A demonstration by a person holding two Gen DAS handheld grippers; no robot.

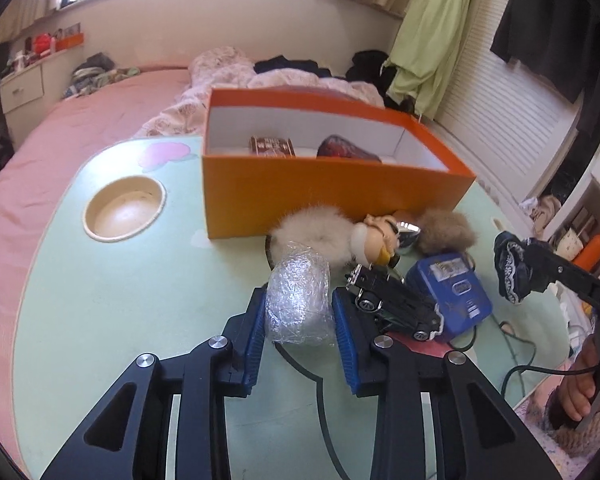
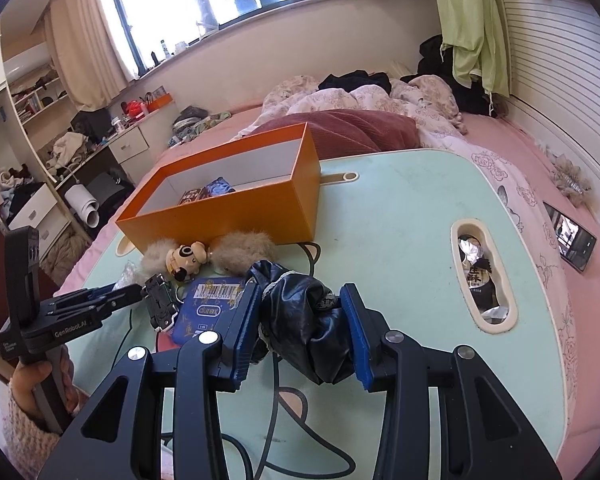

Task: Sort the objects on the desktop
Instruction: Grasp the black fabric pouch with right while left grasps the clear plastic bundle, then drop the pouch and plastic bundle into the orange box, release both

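Gripping a clear plastic wad (image 1: 300, 300), the left gripper (image 1: 300, 336) is clamped tight; the right gripper (image 2: 300, 332) pinches dark cloth (image 2: 304, 332), both likely bound for the orange box (image 1: 320, 196).

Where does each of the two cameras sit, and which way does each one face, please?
Left wrist: on the left gripper, facing forward and down at a clear plastic bundle between its pads; a hand shows at right.
Right wrist: on the right gripper, facing a dark cloth bundle it grips; a hand shows at left.
Shared: the orange box, toy car, blue packet.
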